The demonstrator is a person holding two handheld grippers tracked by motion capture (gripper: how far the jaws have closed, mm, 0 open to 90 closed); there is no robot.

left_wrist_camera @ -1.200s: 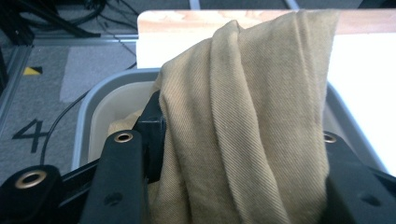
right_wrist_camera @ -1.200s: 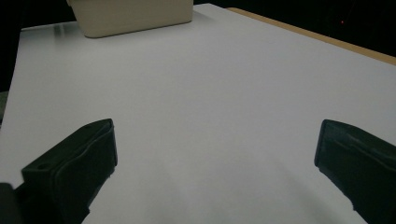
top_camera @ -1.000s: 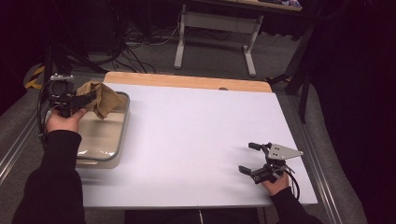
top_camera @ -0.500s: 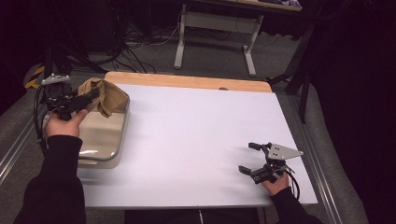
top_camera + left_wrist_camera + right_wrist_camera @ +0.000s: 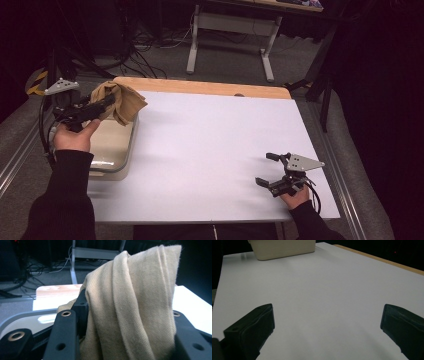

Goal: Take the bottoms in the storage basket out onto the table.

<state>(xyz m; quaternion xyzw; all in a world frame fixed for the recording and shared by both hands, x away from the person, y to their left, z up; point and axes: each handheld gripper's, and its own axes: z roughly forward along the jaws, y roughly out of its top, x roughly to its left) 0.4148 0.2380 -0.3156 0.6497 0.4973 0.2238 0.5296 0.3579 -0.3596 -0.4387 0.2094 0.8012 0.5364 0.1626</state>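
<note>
A tan cloth (image 5: 119, 101) hangs bunched in my left gripper (image 5: 106, 105), lifted above the far end of a beige bin (image 5: 114, 145) at the table's left edge. In the left gripper view the folded cloth (image 5: 132, 310) fills the space between the black jaws, which are shut on it. My right gripper (image 5: 264, 170) rests on the white tabletop near the front right corner, jaws wide apart with nothing between them. The right gripper view looks across bare white table towards the bin (image 5: 283, 248), with the gripper (image 5: 328, 326) open.
The white tabletop (image 5: 210, 145) has a wooden strip (image 5: 200, 87) along its far edge. Metal rails (image 5: 345, 200) run along both sides of the table. Behind it stand a white frame (image 5: 230, 30) and cables on the grey floor.
My left gripper has lifted the tan cloth higher and carried it a little to the right over the bin's far end. The right gripper has stayed put.
</note>
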